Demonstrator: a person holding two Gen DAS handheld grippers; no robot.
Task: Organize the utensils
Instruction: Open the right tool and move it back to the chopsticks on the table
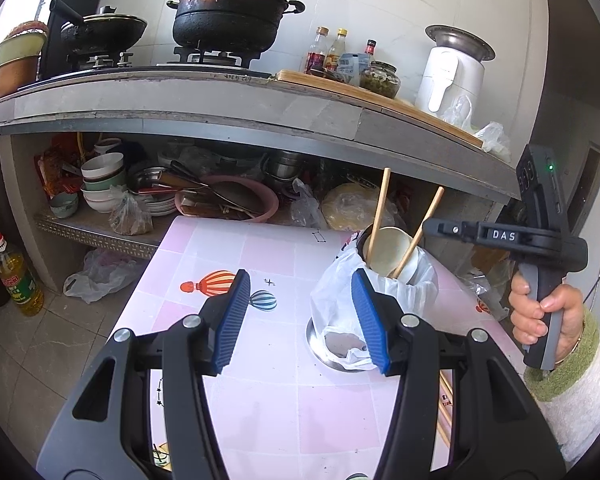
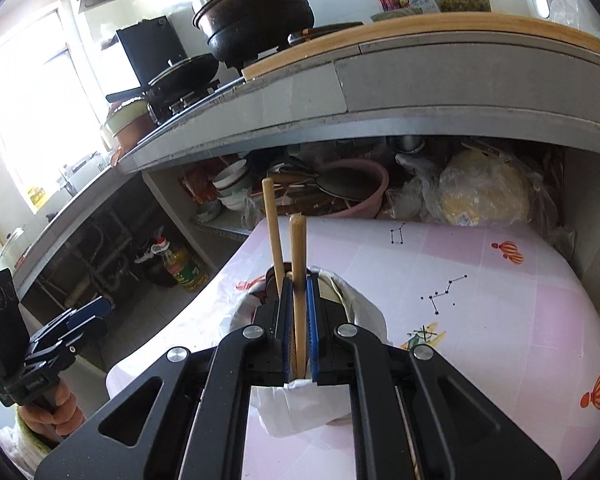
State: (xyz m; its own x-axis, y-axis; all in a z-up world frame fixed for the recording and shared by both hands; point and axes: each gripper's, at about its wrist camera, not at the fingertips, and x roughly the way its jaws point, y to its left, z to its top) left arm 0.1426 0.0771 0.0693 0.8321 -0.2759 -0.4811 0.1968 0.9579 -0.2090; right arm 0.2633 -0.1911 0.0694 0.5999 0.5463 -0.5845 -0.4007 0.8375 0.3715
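Note:
A utensil holder wrapped in a white plastic bag [image 1: 404, 284] stands on the pink balloon-print table [image 1: 268, 360]. Two wooden chopsticks and a white spoon [image 1: 388, 248] stick out of it. My right gripper [image 1: 426, 226] is shut on the right chopstick [image 1: 432, 208], whose lower end is inside the holder. In the right wrist view that chopstick [image 2: 298, 248] stands upright between the blue pads of the right gripper [image 2: 299, 284], with the other chopstick [image 2: 272, 232] just left of it. My left gripper [image 1: 296, 312] is open over the table, its right pad [image 1: 370, 320] in front of the bag.
More chopsticks [image 1: 446, 400] lie on the table at the lower right. A steel dish [image 1: 320, 348] sits under the bag. The grey counter [image 1: 220, 108] with pots overhangs a cluttered shelf of bowls [image 1: 104, 184]. An oil bottle [image 1: 20, 280] stands on the floor.

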